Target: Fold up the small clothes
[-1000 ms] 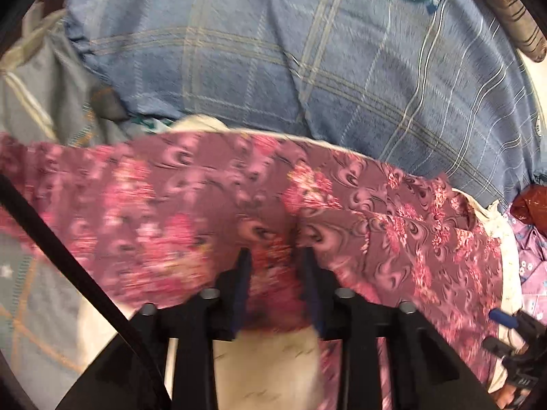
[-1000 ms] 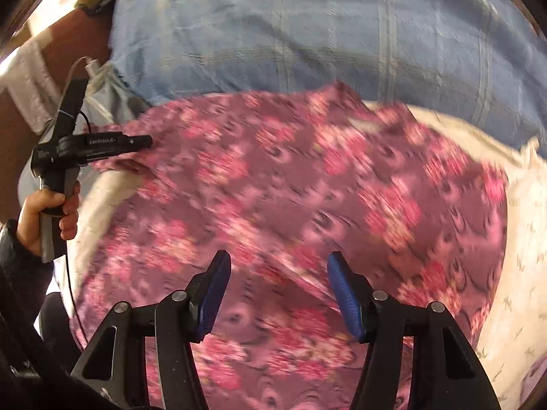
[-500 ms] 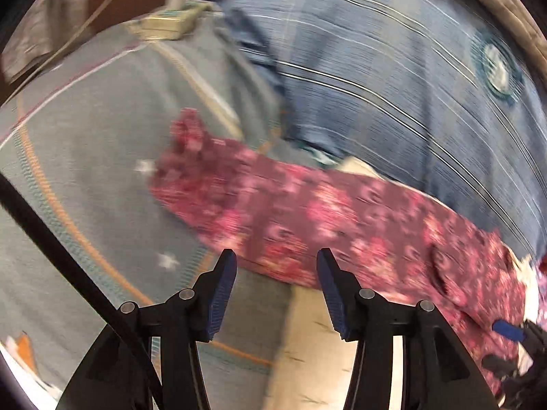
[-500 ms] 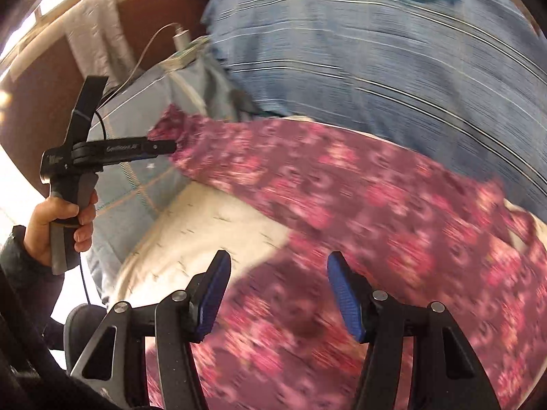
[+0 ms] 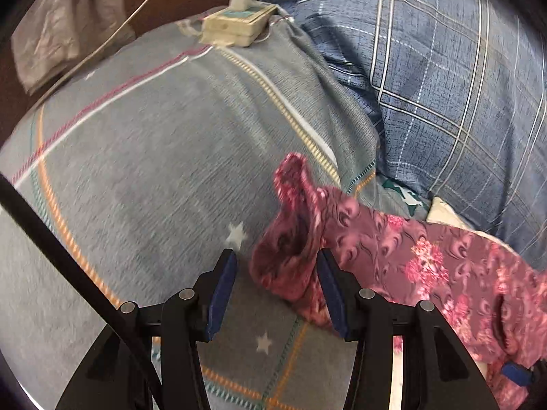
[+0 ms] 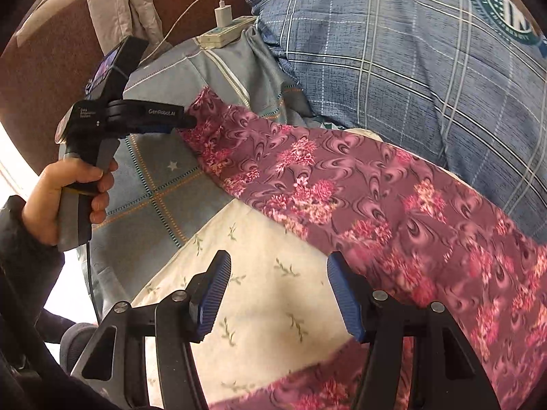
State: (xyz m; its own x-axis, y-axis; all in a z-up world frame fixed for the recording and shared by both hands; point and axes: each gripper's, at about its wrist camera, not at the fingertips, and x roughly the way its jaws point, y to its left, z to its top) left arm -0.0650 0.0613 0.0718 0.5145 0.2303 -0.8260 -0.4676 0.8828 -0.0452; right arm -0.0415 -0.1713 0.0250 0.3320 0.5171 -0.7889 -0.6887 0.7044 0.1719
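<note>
Maroon pink-floral garment (image 6: pixel 359 184); blue plaid quilt (image 6: pixel 393 51).

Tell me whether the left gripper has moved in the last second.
Yes. The left gripper has swung left toward the power strip, dragging the floral garment's end off the cream cloth.

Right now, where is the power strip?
The power strip sits top centre in the left wrist view, on the far edge of the grey pillow, beside the blue plaid pillow.
</note>
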